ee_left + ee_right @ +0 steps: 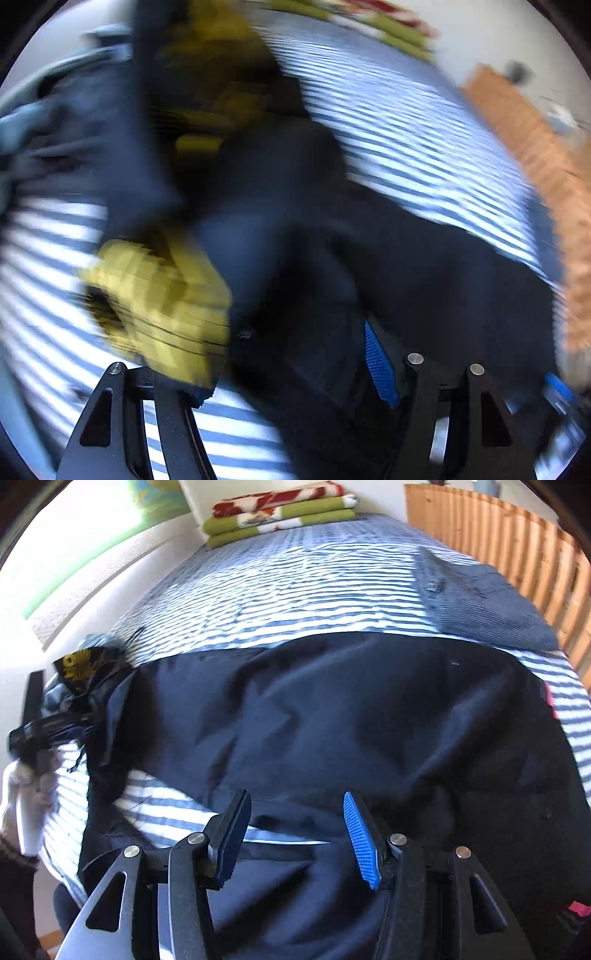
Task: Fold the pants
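1. My right gripper (295, 834) has its jaws apart. Nothing is between them. They hang over the near edge of the pants (332, 716), pointing down at the cloth.
2. My left gripper (291, 354) also has its jaws apart. That view is very blurry. Dark cloth lies in the gap, and a yellow patch (159, 302) covers one finger. I cannot see any pad pressing on the cloth, so I think nothing is held there.
3. The pants are dark blue. They lie spread across the near end of the bed (295, 590), on its blue and white stripes.
4. The left end of the pants is bunched and lifted a bit. In the right wrist view my left gripper (48, 731) is right at that bunch. I think it is there to pick up that end.
5. A strip of striped bed peeks out between two parts of the pants, near my right gripper. So the cloth is not flat yet.
6. Some folded blankets (280, 513) sit at the far end of the bed, well apart from the pants. A wooden rail (498, 550) runs along the right side of the bed.
7. I think the fold is only starting. Both grippers wait over the near side, maybe so each can take a piece of cloth.
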`<act>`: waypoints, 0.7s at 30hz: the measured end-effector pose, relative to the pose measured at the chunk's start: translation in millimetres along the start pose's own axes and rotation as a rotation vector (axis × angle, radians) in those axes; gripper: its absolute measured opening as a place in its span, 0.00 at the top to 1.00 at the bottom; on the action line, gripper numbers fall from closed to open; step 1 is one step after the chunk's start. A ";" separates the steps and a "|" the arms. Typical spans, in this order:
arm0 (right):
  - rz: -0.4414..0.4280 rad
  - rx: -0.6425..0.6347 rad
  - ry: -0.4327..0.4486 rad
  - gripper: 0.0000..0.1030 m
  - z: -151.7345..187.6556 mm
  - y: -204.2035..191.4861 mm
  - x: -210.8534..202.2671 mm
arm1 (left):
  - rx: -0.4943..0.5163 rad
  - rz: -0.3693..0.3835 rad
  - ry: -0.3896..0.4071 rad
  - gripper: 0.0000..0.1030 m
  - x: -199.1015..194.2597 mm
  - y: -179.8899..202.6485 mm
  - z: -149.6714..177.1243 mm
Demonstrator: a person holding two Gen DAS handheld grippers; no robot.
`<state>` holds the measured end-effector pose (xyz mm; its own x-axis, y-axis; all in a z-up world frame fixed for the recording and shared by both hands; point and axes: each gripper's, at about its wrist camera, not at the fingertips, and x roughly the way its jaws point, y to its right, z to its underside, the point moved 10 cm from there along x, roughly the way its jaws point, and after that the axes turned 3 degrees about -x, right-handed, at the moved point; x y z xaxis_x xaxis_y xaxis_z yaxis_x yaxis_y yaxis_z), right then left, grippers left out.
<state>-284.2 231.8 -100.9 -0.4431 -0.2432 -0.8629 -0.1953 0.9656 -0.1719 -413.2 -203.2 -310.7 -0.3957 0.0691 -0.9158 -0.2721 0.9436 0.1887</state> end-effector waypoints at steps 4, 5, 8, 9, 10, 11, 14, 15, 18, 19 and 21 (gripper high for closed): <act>-0.009 -0.059 0.018 0.53 -4.6 -19.3 -4.0 | -0.100 -0.117 0.031 0.30 -13.6 -56.4 -12.0; -0.018 -0.069 0.022 0.53 -5.5 -23.6 -4.6 | -0.080 -0.143 0.052 0.30 -22.0 -58.9 -12.2; -0.032 -0.069 0.021 0.53 -6.6 -29.5 -1.7 | -0.040 -0.167 0.127 0.30 -54.7 -54.1 -8.9; -0.036 -0.066 0.018 0.53 -6.5 -30.7 0.0 | -0.038 -0.131 0.147 0.30 -66.5 -45.2 -5.5; -0.042 -0.063 0.014 0.53 -6.0 -32.0 2.1 | -0.026 -0.091 0.162 0.30 -74.9 -33.5 -2.5; -0.046 -0.060 0.010 0.53 -5.0 -33.3 3.4 | -0.002 -0.057 0.161 0.30 -80.3 -21.3 2.0; -0.046 -0.053 -0.002 0.53 -1.1 -30.6 4.0 | 0.072 0.044 0.129 0.30 -96.2 10.9 22.5; -0.047 -0.048 -0.004 0.53 1.5 -30.3 2.1 | 0.092 0.080 0.120 0.30 -98.5 25.0 29.2; -0.057 -0.044 -0.008 0.53 11.5 -26.1 -9.5 | 0.125 0.182 0.068 0.30 -101.7 48.5 58.6; -0.054 -0.049 -0.007 0.53 15.9 -24.3 -14.5 | 0.123 0.207 0.043 0.30 -104.9 51.6 74.8; -0.043 -0.056 -0.009 0.53 28.2 -19.3 -25.8 | 0.120 0.214 0.002 0.30 -108.4 45.8 110.5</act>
<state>-244.4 222.0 -88.8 -0.4255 -0.2830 -0.8595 -0.2623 0.9476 -0.1821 -285.9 -131.8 -241.9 -0.4347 0.2707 -0.8589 -0.0758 0.9394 0.3344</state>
